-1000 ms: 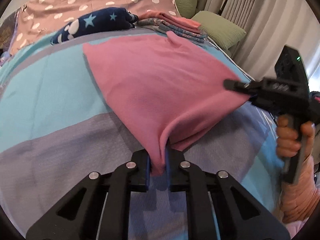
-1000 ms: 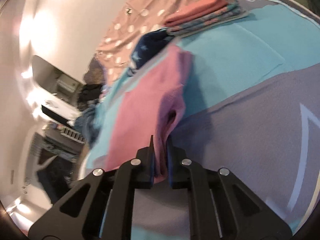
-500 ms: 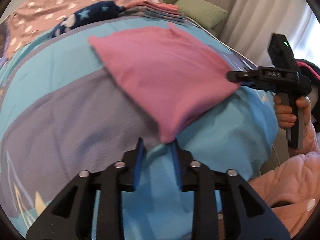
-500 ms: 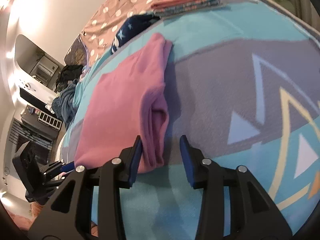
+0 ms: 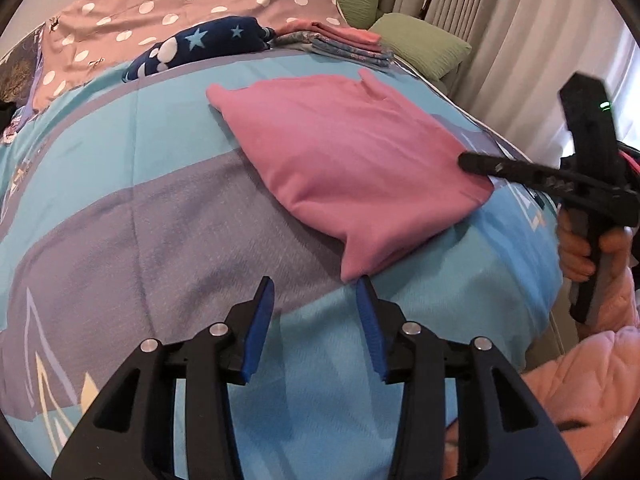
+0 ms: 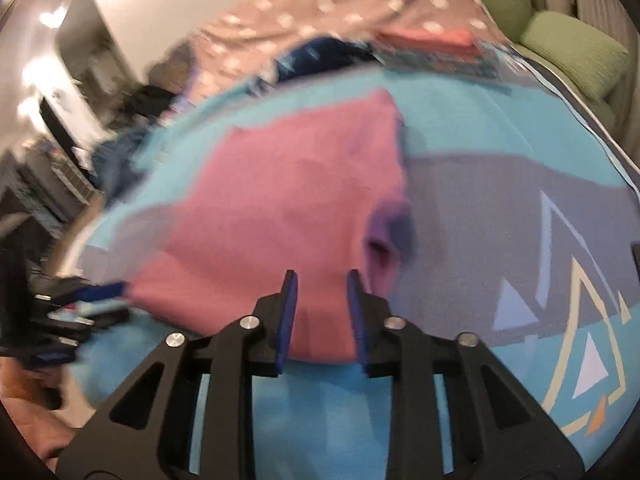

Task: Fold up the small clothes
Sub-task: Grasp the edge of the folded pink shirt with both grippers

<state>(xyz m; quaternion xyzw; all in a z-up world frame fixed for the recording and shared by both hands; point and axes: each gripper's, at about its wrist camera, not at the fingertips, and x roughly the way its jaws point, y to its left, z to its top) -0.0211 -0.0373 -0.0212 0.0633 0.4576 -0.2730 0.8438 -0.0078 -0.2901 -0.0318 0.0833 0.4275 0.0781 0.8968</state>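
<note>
Behind the pink garment [image 5: 352, 160] — a folded stack [image 5: 348, 42], green cushions [image 5: 420, 44]; both claws — left [image 5: 314, 292], right [image 6: 319, 286] — spread.

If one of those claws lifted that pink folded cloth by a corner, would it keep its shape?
Probably not. The pink cloth looks soft and puffy, with rounded folds, so it would likely droop and unfold. It seems light. Pushed, it would probably bunch up on the blanket rather than slide.

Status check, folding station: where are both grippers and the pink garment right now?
Left gripper open, empty, just off pink garment corner. Right gripper open at its near edge. Garment folded flat on bedspread. Nothing in the way.
</note>
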